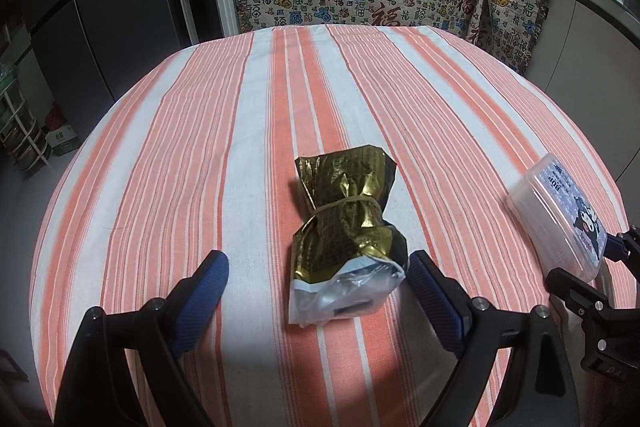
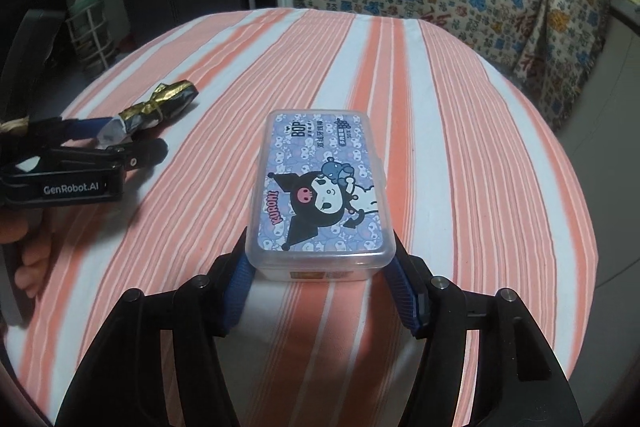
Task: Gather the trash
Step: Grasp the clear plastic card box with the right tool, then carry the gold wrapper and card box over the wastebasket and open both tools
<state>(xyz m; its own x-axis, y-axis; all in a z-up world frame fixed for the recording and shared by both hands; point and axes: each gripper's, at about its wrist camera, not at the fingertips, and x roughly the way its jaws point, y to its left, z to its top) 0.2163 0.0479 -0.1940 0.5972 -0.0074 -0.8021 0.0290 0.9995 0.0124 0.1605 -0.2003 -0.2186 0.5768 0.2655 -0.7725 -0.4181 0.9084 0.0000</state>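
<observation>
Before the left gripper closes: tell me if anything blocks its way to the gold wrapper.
Nothing visible does. The gold wrapper lies on the striped tablecloth between the open left gripper fingers; the plastic box sits off to the side.

The bench [image 1: 280, 99], under an orange-and-white striped cloth [image 1: 420, 115], carries a gold bag [image 1: 346, 227] and a clear box [image 2: 322, 187].

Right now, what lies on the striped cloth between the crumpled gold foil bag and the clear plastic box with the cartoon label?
Only bare striped cloth between gold foil bag and plastic box, in the left wrist view.
</observation>
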